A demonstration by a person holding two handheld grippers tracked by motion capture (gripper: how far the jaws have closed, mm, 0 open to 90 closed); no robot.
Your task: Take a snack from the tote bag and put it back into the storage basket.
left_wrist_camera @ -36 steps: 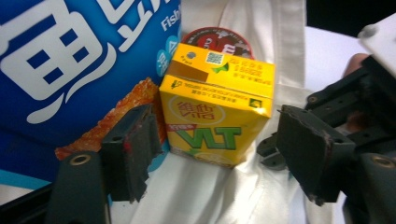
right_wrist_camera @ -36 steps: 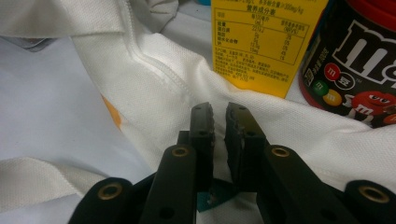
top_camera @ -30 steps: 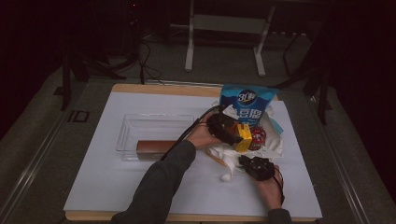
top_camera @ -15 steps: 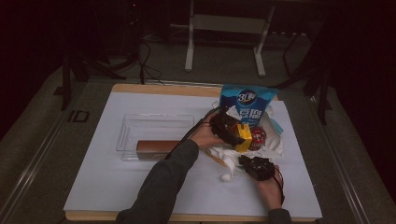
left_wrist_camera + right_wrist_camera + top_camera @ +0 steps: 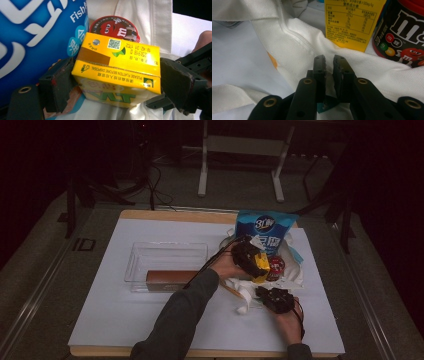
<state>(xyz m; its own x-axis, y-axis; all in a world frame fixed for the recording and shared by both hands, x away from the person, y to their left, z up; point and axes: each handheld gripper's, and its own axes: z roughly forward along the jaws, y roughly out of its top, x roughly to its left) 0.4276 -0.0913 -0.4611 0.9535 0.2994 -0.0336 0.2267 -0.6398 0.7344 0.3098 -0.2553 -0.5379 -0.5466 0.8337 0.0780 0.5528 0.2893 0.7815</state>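
Observation:
My left gripper [image 5: 119, 86] is shut on a yellow drink carton [image 5: 120, 62], one jaw on each side of it. The carton [image 5: 260, 265] hangs over a white cloth bag [image 5: 292, 272], next to a red-lidded M&M's tub [image 5: 276, 266] and in front of a blue snack bag [image 5: 265, 227]. The tub [image 5: 113, 26] stands just behind the carton. My right gripper [image 5: 266, 295] rests at the near edge of the cloth. In the right gripper view its jaws [image 5: 329, 63] are pressed together on a fold of the white cloth [image 5: 294, 42], with the carton [image 5: 352, 22] and the tub [image 5: 404, 37] ahead.
A clear plastic tray [image 5: 165, 251] lies left of centre on the white table cover [image 5: 120, 320], with a long brown box [image 5: 170, 277] along its near side. A loose strap of the cloth bag [image 5: 243, 295] trails toward the front edge.
My left gripper has shifted slightly right with the yellow carton still in it. The right gripper has stayed in place on the cloth.

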